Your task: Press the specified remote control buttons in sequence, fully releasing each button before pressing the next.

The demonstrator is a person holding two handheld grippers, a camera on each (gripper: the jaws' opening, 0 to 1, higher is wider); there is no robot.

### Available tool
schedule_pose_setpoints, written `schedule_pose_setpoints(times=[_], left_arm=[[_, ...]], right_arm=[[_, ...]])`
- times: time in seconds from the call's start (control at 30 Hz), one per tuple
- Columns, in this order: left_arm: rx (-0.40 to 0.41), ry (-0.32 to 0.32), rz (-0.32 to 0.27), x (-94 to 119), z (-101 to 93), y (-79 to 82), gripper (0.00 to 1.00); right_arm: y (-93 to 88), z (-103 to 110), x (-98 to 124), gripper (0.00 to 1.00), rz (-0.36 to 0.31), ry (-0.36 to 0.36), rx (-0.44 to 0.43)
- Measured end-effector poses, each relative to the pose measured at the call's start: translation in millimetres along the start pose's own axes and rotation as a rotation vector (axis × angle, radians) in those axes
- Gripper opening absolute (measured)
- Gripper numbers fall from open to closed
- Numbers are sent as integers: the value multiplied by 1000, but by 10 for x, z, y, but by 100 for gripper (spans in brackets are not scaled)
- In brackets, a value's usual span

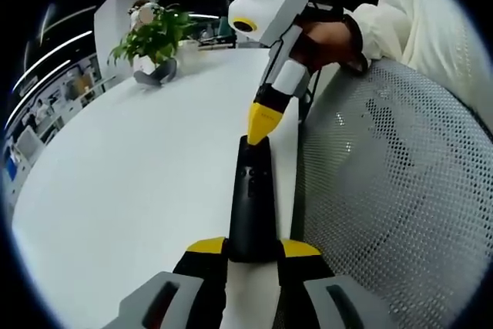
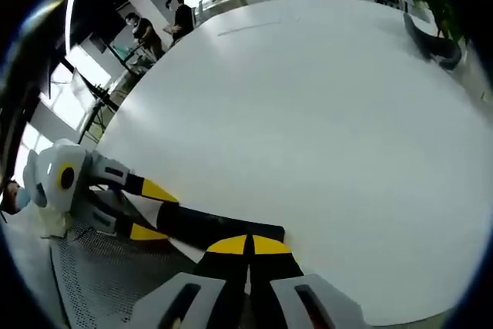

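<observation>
Remote: long black plastic remote control [image 1: 251, 204] lay at the counter's edge, its near end clamped between the left jaws, its far end pointing away; buttons showed on its upper face
Left gripper [image 1: 254, 249]: yellow-tipped black jaws closed on the remote's near end from both sides; also seen in the right gripper view [image 2: 146, 211] holding the remote [image 2: 219, 229]
Right gripper [image 2: 248, 245]: jaws pressed together, yellow tips touching the remote's far end; in the left gripper view [image 1: 264, 121] it came down tilted, held by a hand [image 1: 327, 40] in a cream sleeve
Counter: wide white counter [image 1: 139, 190]
Plant: leafy green plant in a pot [image 1: 152, 40] stood at the far side, well apart from the remote
Chair: grey mesh chair back [image 1: 400, 198] just beside the counter's edge
</observation>
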State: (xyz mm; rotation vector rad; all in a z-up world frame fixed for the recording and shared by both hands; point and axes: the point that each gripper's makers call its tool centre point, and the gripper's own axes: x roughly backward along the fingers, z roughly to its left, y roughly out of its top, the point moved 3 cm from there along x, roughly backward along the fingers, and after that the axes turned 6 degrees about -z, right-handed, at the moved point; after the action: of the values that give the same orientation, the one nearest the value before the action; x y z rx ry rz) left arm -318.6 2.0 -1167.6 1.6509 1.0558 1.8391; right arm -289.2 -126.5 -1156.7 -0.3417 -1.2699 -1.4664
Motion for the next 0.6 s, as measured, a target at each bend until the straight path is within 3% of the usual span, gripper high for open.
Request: schedule_pose_setpoints(times=[0.6], left_arm=[[-14,-6,-8,-41,21,12,24]], right_arm=[[18,-8,14,0,7,-8,17]])
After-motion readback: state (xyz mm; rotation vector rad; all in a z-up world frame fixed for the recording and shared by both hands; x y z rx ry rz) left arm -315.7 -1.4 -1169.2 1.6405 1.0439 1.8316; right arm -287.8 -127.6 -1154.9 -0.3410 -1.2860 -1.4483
